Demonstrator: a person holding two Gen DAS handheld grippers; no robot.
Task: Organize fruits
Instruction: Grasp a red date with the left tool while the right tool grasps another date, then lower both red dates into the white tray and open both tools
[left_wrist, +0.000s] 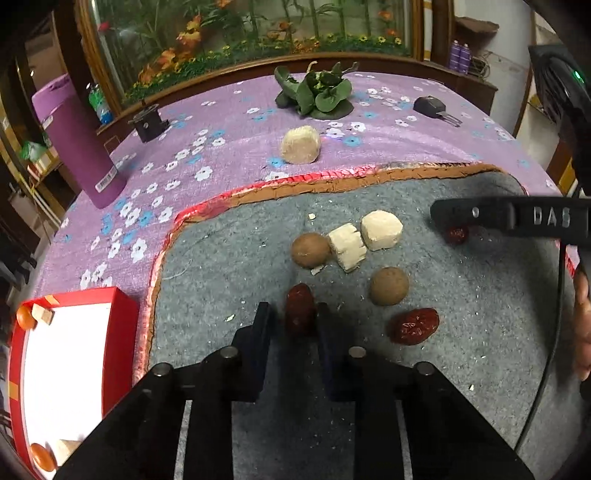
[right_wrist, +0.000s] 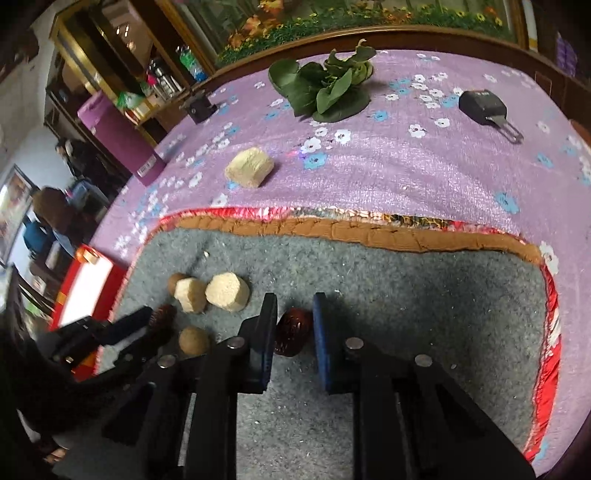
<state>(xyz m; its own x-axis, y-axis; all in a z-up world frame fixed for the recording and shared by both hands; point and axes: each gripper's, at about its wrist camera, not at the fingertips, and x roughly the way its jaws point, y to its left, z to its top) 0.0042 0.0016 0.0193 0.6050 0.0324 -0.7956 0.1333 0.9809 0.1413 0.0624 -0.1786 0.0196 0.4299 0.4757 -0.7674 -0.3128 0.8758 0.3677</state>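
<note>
Both sets of jaws stand part open, each straddling a red date on the grey mat (left_wrist: 480, 295). The left gripper (left_wrist: 291, 314) brackets the date (left_wrist: 300, 308) nearest the red box (left_wrist: 122, 321), long axis running along the fingers; the right gripper (right_wrist: 294, 317) flanks another date (right_wrist: 293, 331) farther from that box, not yet pinched.

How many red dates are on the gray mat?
3. One sits between the left claw's fingers, one lies loose to its right, and one is between the right claw's fingers.
</note>
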